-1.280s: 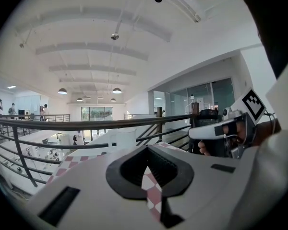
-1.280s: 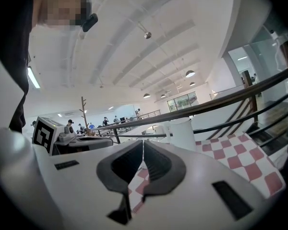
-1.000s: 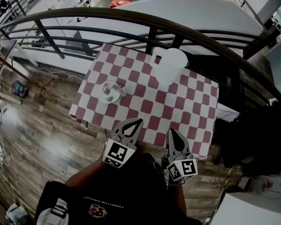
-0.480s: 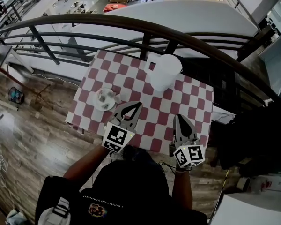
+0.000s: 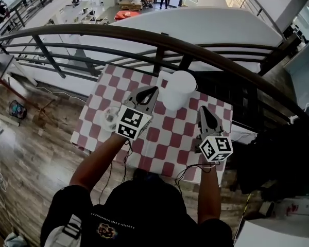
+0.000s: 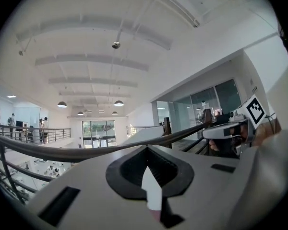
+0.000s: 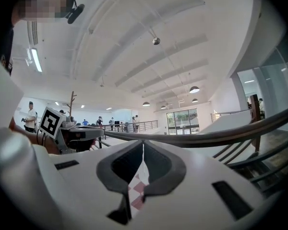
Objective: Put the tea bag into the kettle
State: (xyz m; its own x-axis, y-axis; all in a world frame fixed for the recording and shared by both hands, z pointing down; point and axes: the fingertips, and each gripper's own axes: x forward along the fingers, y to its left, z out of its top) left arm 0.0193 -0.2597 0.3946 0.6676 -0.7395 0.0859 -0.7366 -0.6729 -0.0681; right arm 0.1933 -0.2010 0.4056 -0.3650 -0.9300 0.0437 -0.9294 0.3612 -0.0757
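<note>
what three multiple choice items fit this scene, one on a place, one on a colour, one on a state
1. Where does the white kettle stand?
A. at the table's far edge, near the railing
B. on a chair
C. on a shelf

2. What colours are the table's checks?
A. blue and white
B. red and white
C. green and yellow

3. How do the right tool's jaws stand?
A. wide apart
B. shut on a spoon
C. shut, nothing between

1 A: the head view shows it beside the railing.
2 B: the squares are red and white.
3 C: the right gripper view shows the tips together, nothing held.
</note>
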